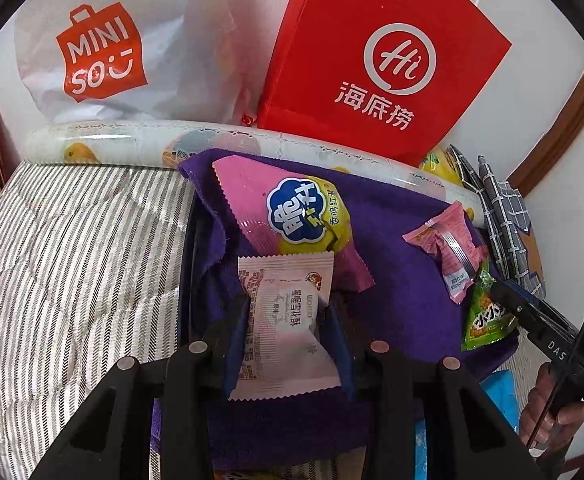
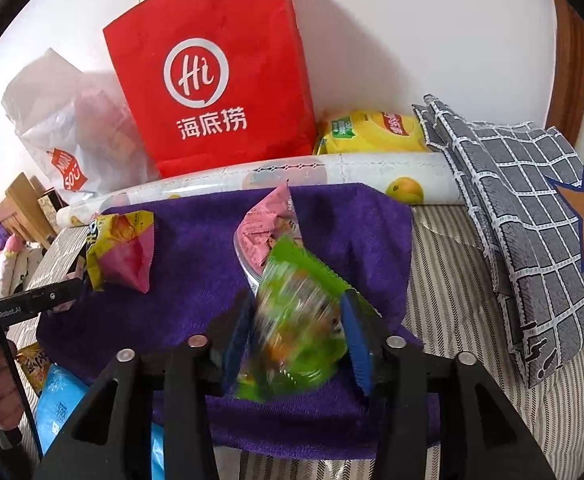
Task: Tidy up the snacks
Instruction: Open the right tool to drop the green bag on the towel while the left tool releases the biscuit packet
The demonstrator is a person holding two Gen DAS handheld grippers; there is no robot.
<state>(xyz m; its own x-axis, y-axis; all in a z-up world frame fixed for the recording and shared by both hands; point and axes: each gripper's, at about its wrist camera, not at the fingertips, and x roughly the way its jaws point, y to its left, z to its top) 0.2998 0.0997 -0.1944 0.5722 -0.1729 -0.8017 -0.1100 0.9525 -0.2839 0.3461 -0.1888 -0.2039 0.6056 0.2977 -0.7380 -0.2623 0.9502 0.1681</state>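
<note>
A purple towel (image 1: 404, 248) (image 2: 195, 256) lies on the striped bed. My left gripper (image 1: 287, 320) is shut on a pale pink-and-white snack packet (image 1: 283, 320), just in front of a larger pink and yellow snack bag (image 1: 292, 216) on the towel. A small pink packet (image 1: 448, 248) (image 2: 263, 228) lies on the towel's right side. My right gripper (image 2: 296, 328) is shut on a green snack packet (image 2: 296, 316) (image 1: 488, 316), blurred, over the towel. The pink and yellow bag also shows in the right wrist view (image 2: 123, 248).
A red paper bag (image 1: 380, 60) (image 2: 211, 76) and a white Miniso plastic bag (image 1: 103, 52) stand against the wall behind a rolled printed sheet (image 2: 332, 176). A yellow pack (image 2: 372, 132) and grey checked cloth (image 2: 532, 220) lie right. Blue packets (image 2: 57, 404) lie near the front.
</note>
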